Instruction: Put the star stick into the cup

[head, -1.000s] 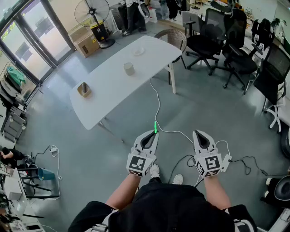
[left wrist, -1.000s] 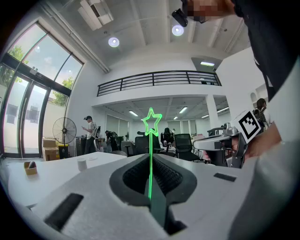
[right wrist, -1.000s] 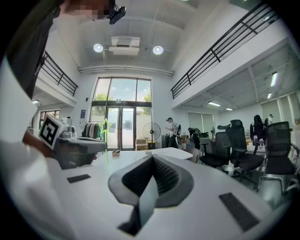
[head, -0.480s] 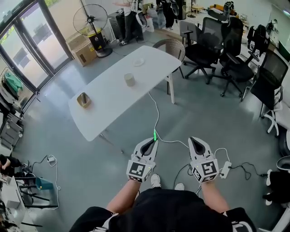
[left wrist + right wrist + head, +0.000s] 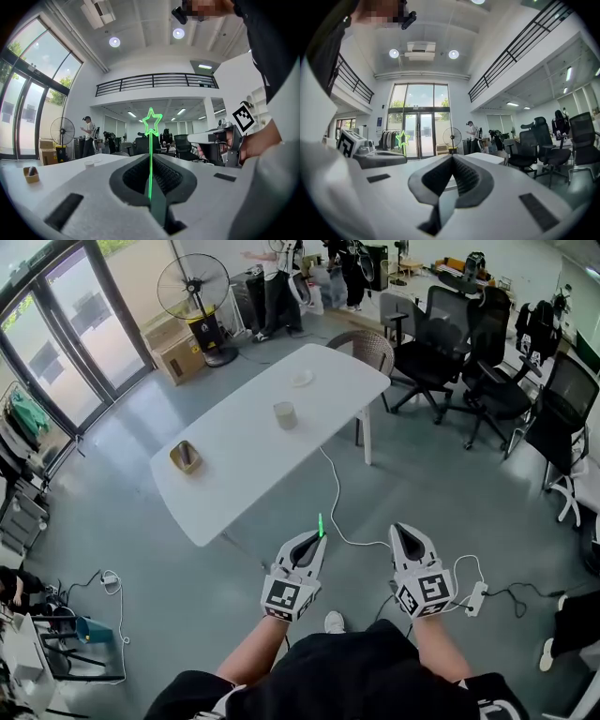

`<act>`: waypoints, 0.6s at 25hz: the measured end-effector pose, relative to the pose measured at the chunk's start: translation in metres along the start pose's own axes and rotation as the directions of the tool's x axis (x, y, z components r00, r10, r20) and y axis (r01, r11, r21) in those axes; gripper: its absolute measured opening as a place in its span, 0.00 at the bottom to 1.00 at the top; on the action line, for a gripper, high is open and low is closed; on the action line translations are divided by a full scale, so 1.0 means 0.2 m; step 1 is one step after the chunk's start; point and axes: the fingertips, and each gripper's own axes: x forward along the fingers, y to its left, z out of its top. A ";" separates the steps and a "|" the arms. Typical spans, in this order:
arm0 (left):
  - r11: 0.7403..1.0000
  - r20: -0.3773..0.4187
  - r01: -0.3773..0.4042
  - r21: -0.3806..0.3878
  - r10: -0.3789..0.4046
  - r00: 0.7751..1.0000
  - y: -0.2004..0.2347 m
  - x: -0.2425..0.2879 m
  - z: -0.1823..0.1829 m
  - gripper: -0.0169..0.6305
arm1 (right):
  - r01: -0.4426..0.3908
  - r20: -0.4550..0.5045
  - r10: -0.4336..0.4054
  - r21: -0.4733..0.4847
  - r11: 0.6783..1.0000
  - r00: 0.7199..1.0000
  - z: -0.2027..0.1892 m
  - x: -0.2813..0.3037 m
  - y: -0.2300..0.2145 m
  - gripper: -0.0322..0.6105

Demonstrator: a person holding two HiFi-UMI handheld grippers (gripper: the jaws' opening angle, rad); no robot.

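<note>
I stand on the floor well apart from the long white table [image 5: 234, 479], so the step in hand is the carry: the stick is picked up and not yet brought to the cup.

My left gripper [image 5: 314, 538] is clamped narrow on the thin green stick with the outlined star on top [image 5: 321, 524]. In the left gripper view the jaws pinch the stem low down, and the stick [image 5: 150, 140] rises straight and upright past their tips. My right gripper [image 5: 405, 531] hangs beside the left one with its jaws pressed together. In the right gripper view nothing sits between them.

The small beige cup [image 5: 285, 415] stands upright about the middle of the table's width, toward its far half. A small white saucer [image 5: 302, 378] lies beyond it, nearer the far end. A tan square box [image 5: 185, 457] sits near the left edge, by the near end.

Next, I judge, I must walk up to the table's near long edge, minding the white cable [image 5: 333, 493] on the floor. Then I bring the left gripper over the cup and turn the stick's free end down into the mouth before I let the jaws part. The cup looks light, so the right gripper may have to steady it.
</note>
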 end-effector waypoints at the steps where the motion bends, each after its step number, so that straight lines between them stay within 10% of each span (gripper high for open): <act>1: 1.000 0.001 -0.001 -0.001 0.001 1.000 0.03 -0.01 0.00 0.07 | -0.002 0.001 0.002 0.008 1.000 1.000 0.00 0.02 0.02 0.06; 15: 0.999 -0.002 -0.009 -0.031 0.009 1.000 0.24 0.19 -0.03 0.07 | -0.022 -0.035 0.020 -0.055 0.998 0.999 0.01 0.29 -0.06 0.06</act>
